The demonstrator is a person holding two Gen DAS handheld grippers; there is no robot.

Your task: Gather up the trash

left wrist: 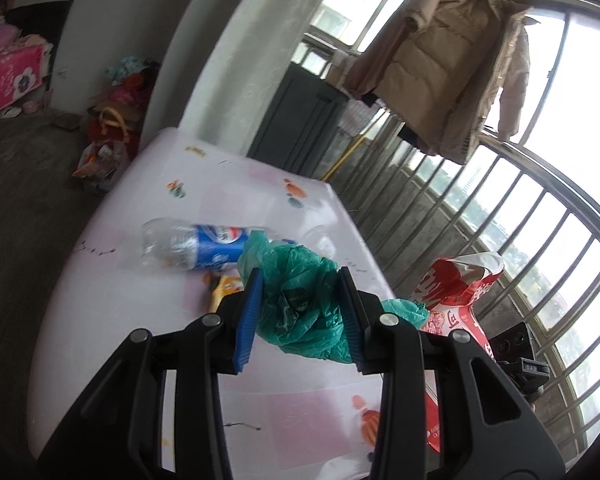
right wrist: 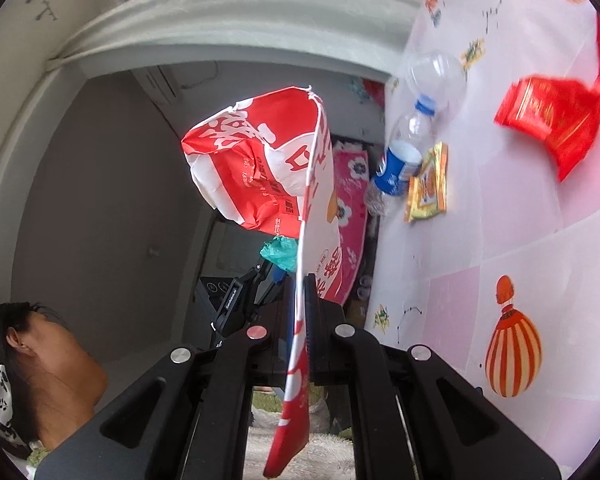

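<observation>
My left gripper (left wrist: 300, 312) is shut on a crumpled green plastic bag (left wrist: 300, 304), lifted above the pink-and-white table (left wrist: 228, 176). Behind it lie an empty bottle with a blue label (left wrist: 196, 246) and a yellow wrapper (left wrist: 226, 286). My right gripper (right wrist: 299, 312) is shut on the edge of a red-and-white plastic bag (right wrist: 256, 160), which hangs open beside the table; this red-and-white bag (left wrist: 456, 284) shows right of the left gripper. In the right wrist view the green bag (right wrist: 280, 252) sits just behind the red-and-white bag. The bottle (right wrist: 400, 156), the yellow wrapper (right wrist: 428, 184) and a red packet (right wrist: 548, 116) lie on the table (right wrist: 520, 240).
A balcony railing (left wrist: 500, 208) and a hanging beige jacket (left wrist: 440, 60) stand beyond the table's far edge. A second clear bottle (right wrist: 436, 72) lies on the table. Bags and boxes (left wrist: 108, 136) are piled on the floor at the left. A person's head (right wrist: 32, 360) is close at lower left.
</observation>
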